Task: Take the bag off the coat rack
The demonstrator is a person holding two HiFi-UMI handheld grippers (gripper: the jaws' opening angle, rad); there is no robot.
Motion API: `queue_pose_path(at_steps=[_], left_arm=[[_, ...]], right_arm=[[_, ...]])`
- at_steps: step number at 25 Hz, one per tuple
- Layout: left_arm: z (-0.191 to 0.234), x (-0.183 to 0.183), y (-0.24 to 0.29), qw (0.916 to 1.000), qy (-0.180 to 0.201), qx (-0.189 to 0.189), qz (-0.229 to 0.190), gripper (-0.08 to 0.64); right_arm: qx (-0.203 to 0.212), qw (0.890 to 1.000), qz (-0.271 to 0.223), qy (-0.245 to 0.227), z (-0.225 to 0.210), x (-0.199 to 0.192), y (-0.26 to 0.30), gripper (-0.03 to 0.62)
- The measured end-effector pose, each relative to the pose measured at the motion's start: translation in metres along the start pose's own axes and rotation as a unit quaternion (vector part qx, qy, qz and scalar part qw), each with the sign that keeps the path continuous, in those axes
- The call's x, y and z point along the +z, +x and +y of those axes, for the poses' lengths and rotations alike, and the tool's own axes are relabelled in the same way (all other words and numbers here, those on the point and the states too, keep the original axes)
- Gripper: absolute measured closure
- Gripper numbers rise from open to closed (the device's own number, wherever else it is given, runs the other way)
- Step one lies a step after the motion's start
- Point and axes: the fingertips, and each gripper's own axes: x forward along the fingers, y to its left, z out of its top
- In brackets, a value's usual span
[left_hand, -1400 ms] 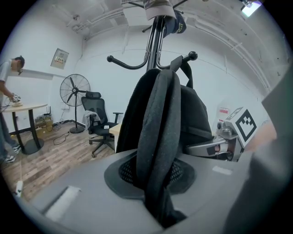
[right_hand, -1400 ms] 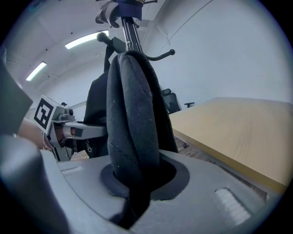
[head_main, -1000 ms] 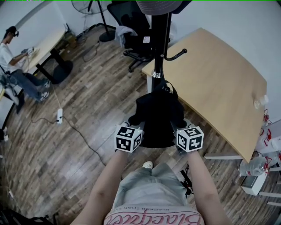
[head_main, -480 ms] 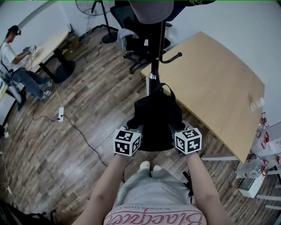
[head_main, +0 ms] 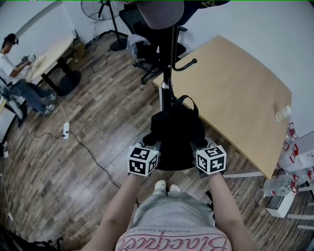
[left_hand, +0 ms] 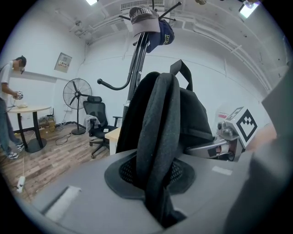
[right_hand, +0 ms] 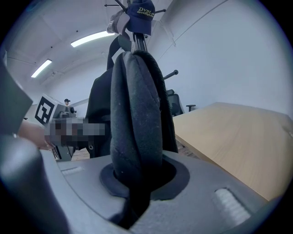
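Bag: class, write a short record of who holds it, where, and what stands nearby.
bag: black backpack, held up in front of the rack
left gripper: shut on a strap
right gripper: shut on the other strap
handle: upright, on no hook
caps: on top of rack
table: right of rack

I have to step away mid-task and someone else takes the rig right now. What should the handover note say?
Left gripper: fingers shut on one shoulder strap of the bag.
Right gripper: fingers shut on the other strap.
Bag: hanging between both grippers, close in front of the coat rack.
Done: both grips; the top handle looks clear of the hook.
Left: probably draw the bag away from the rack.
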Motion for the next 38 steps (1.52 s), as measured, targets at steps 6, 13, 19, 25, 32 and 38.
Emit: queue_pose_path(at_steps=[6, 13, 19, 25, 32, 38], left_arm=[[-0.017, 0.011, 0.009, 0.9995, 0.017, -0.025, -0.005, 0.485], [-0.043, 0.030, 0.021, 0.9975, 0.036, -0.058, -0.017, 0.485], [-0.063, 0.051, 0.030, 0.9946, 0.050, -0.084, -0.034, 0.485], [-0.080, 0.076, 0.034, 0.9913, 0.060, -0.101, -0.060, 0.485], [-0.100, 0.113, 0.037, 0.9849, 0.086, -0.118, -0.093, 0.485], [-0.105, 0.139, 0.034, 0.9800, 0.098, -0.125, -0.120, 0.485]], right_arm=[[-0.026, 0.999, -0.013, 0.015, -0.011, 0.001, -0.019, 0.549], [-0.067, 0.997, -0.030, 0.023, -0.029, 0.009, -0.046, 0.551], [-0.110, 0.993, -0.046, 0.017, -0.042, 0.022, -0.069, 0.551], [-0.140, 0.988, -0.071, 0.009, -0.054, 0.040, -0.090, 0.551], [-0.163, 0.981, -0.109, 0.004, -0.064, 0.066, -0.115, 0.552], [-0.176, 0.975, -0.132, -0.025, -0.062, 0.088, -0.128, 0.554]])
